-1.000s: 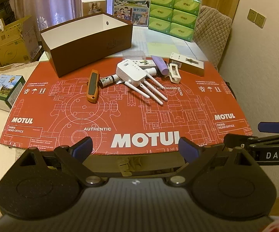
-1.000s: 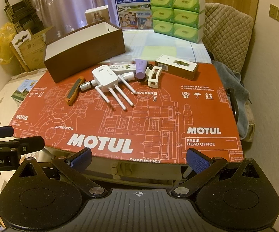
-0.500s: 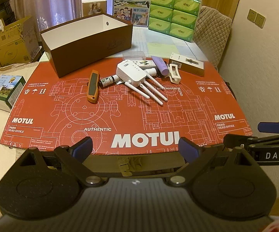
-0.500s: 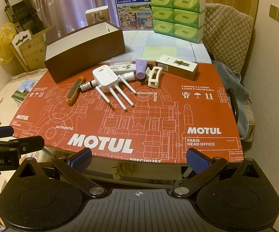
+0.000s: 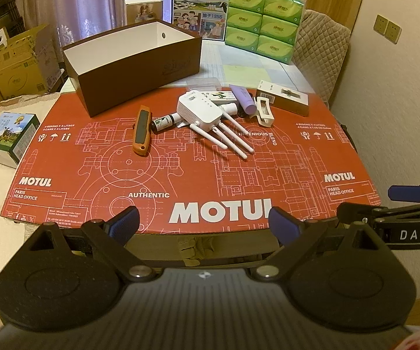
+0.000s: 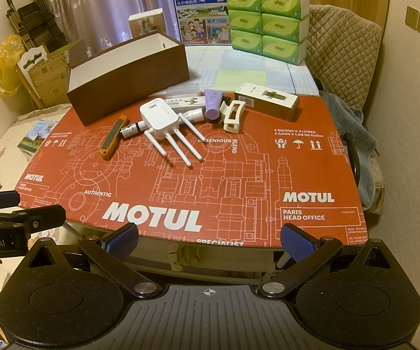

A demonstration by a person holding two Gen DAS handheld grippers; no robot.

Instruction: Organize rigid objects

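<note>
A row of small items lies at the far side of the red mat (image 5: 180,175): an orange utility knife (image 5: 141,132), a small dark bottle (image 5: 163,122), a white router (image 5: 199,110) with three antennas, a purple tube (image 5: 242,99), a white hair clip (image 5: 263,110) and a beige carton (image 5: 282,97). Behind them stands an empty brown box (image 5: 134,67) with a white inside. My left gripper (image 5: 204,227) hangs open at the mat's near edge, holding nothing. Beside it my right gripper (image 6: 208,239) is likewise open and empty, far from the router (image 6: 160,116) and knife (image 6: 113,137).
Green tissue packs (image 5: 263,20), a blue milk carton box (image 5: 201,5) and a small photo box (image 5: 142,8) stand at the table's back. A padded chair (image 6: 344,58) with a grey cloth (image 6: 346,119) is on the right. A small printed box (image 5: 8,137) lies left of the mat.
</note>
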